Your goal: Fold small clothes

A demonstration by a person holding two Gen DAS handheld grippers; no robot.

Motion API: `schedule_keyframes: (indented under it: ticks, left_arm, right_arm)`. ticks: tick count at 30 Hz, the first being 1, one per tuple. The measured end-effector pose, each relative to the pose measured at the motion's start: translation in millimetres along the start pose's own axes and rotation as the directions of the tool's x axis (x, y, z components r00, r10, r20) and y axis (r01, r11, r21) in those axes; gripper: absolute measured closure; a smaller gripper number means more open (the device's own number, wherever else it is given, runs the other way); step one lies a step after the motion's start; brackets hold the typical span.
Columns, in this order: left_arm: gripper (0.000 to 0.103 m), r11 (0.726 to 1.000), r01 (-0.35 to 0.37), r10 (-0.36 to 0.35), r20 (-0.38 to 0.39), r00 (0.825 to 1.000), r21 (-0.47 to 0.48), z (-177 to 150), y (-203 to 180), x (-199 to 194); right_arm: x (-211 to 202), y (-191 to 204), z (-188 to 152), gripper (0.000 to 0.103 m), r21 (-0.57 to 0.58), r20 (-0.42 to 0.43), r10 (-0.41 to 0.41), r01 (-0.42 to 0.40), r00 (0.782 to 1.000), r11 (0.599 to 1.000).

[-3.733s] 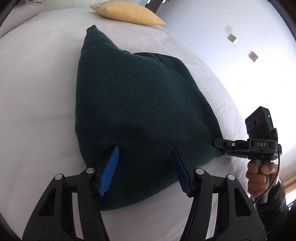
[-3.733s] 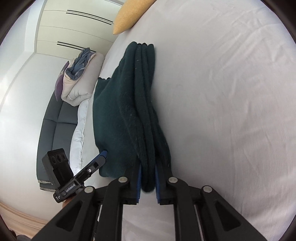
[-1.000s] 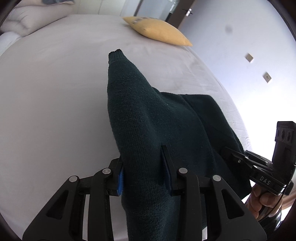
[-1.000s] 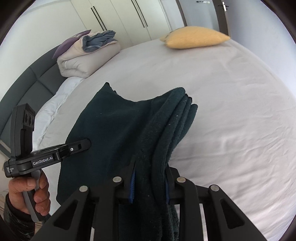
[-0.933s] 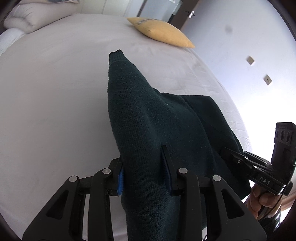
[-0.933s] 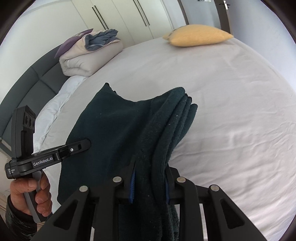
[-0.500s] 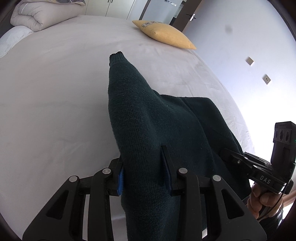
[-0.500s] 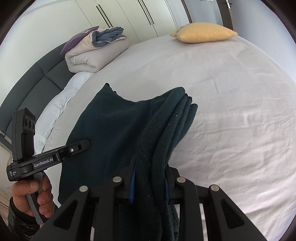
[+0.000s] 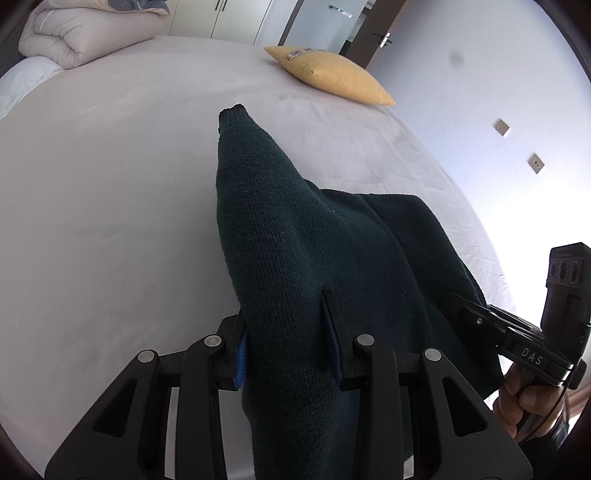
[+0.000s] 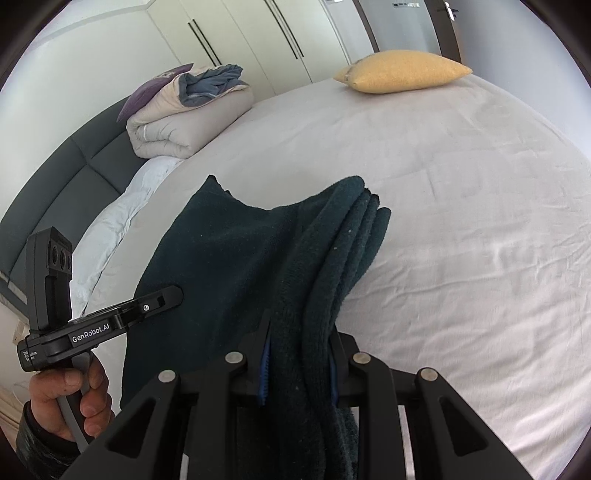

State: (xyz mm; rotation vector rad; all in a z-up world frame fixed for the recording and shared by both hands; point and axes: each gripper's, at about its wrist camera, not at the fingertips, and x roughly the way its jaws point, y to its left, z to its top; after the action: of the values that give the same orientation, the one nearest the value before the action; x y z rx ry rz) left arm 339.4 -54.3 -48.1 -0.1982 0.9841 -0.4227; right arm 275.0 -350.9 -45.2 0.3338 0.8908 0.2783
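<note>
From the left wrist camera, the left claw [image 9: 288,345] is clamped on a thick bunch of a dark green knitted sweater [image 9: 295,236], its blue pads pressed into the wool on either side. The cloth rises away from the claw to a far tip and hangs clear of the bed [image 9: 92,206], at least on the left side. To the right, the sweater spreads toward the right claw [image 9: 458,301] (seen here from the side, its tip against the cloth). A yellow pillow [image 9: 332,75] lies at the far end of the bed and a rolled duvet [image 9: 74,33] at the far left.

From the right wrist camera, the right claw [image 10: 298,363] is closed on several stacked layers of the sweater [image 10: 229,266], whose rounded folded edges run away to the far right. The left claw [image 10: 162,295] grips the opposite near corner, held by a hand [image 10: 70,398]. Holding both near corners level probably keeps the folded layers together and taut, so the piece can be carried or doubled over without spilling open. The bed [image 10: 461,221] beneath is bare apart from the pillow [image 10: 402,70] and duvet [image 10: 188,114].
</note>
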Motion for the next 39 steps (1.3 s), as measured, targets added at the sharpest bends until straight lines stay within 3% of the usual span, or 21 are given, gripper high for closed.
schedule_keyframes:
  ticks: [4, 5, 7, 8, 10, 13, 16, 20, 22, 24, 25, 28, 29, 31, 33, 35, 36, 39]
  left_arm:
    - [0.069, 0.999, -0.043, 0.043, -0.069, 0.997, 0.007, -1.7, 8.5, 46.0]
    - [0.064, 0.998, -0.056, 0.056, -0.077, 0.995, 0.002, -5.9, 11.8, 54.8]
    - [0.054, 0.998, -0.051, 0.051, -0.038, 0.998, -0.021, -12.2, 18.3, 58.3]
    - [0.043, 0.998, -0.060, 0.059, -0.031, 0.998, -0.030, -13.3, 20.2, 57.9]
    - [0.033, 0.996, -0.081, 0.080, -0.019, 0.997, -0.046, -13.9, 25.7, 58.7]
    - [0.033, 0.995, -0.069, 0.068, -0.011, 0.998, -0.067, -13.2, 28.5, 52.6]
    - [0.033, 0.992, -0.124, 0.125, 0.030, 0.992, -0.026, -17.4, 18.9, 32.8]
    - [0.033, 0.973, -0.230, 0.228, 0.140, 0.964, -0.002, -33.8, 3.8, -10.9]
    - [0.028, 0.952, -0.306, 0.299, 0.229, 0.927, -0.002, -46.6, -9.0, -39.2]
    - [0.010, 0.918, -0.396, 0.373, 0.334, 0.866, 0.003, -63.2, -28.6, -69.0]
    - [0.001, 0.900, -0.436, 0.403, 0.382, 0.832, 0.002, -68.4, -37.6, -80.3]
    - [0.000, 0.825, -0.565, 0.474, 0.554, 0.685, -0.008, -95.2, -69.6, -120.8]
    - [0.000, 0.807, -0.591, 0.483, 0.589, 0.648, -0.012, -101.1, -79.0, -130.9]
    - [0.000, 0.781, -0.625, 0.487, 0.636, 0.598, -0.010, -111.2, -97.6, -150.1]
    - [0.000, 0.777, -0.629, 0.471, 0.651, 0.596, 0.014, -114.8, -108.6, -164.2]
    - [0.000, 0.758, -0.652, 0.489, 0.661, 0.569, 0.000, -120.1, -120.0, -178.3]
    - [0.000, 0.754, -0.657, 0.494, 0.661, 0.565, -0.002, -123.3, -123.9, -185.3]
    - [0.000, 0.798, -0.603, 0.469, 0.643, 0.605, -0.015, -129.0, -133.3, -205.3]
  right_arm:
    - [29.9, -22.6, -5.3, 0.076, 0.035, -0.041, 0.002, -0.001, 0.999, 0.999]
    - [39.9, -30.2, -9.7, 0.075, 0.050, -0.070, -0.007, 0.010, 0.998, 0.999]
    - [52.5, -46.0, -21.3, 0.061, 0.089, -0.090, 0.003, 0.005, 0.996, 0.996]
    - [53.6, -54.6, -26.8, 0.058, 0.117, -0.069, 0.022, -0.014, 0.997, 0.993]
    - [52.5, -64.9, -32.1, 0.057, 0.155, -0.035, 0.072, -0.066, 0.997, 0.986]
    - [48.1, -64.3, -32.6, 0.048, 0.150, -0.028, 0.065, -0.060, 0.998, 0.987]
    - [31.3, -66.7, -38.0, 0.042, 0.146, -0.008, 0.027, -0.025, 1.000, 0.989]
    - [-0.9, -83.5, -49.7, 0.038, 0.213, 0.024, -0.039, 0.033, 0.999, 0.977]
    - [-22.3, -91.2, -59.6, 0.038, 0.249, 0.042, -0.119, 0.105, 0.992, 0.963]
    - [-47.6, -94.4, -66.9, 0.038, 0.279, 0.079, -0.151, 0.123, 0.985, 0.952]
    - [-61.8, -92.8, -70.1, 0.038, 0.283, 0.104, -0.170, 0.135, 0.980, 0.950]
    - [-101.6, -80.9, -78.1, 0.031, 0.250, 0.198, -0.233, 0.180, 0.952, 0.951]
    - [-119.0, -72.0, -80.1, 0.029, 0.235, 0.249, -0.256, 0.198, 0.934, 0.952]
    - [-144.3, -57.5, -82.0, 0.020, 0.210, 0.328, -0.280, 0.220, 0.902, 0.953]
    - [-169.9, -39.8, -85.5, 0.012, 0.182, 0.413, -0.304, 0.249, 0.859, 0.951]
    - [-193.2, -20.4, -85.7, 0.002, 0.147, 0.502, -0.312, 0.277, 0.806, 0.950]
    - [-205.1, -9.8, -85.1, 0.000, 0.124, 0.548, -0.312, 0.293, 0.776, 0.948]
    - [-232.3, 16.1, -90.2, 0.000, 0.052, 0.626, -0.287, 0.329, 0.725, 0.943]
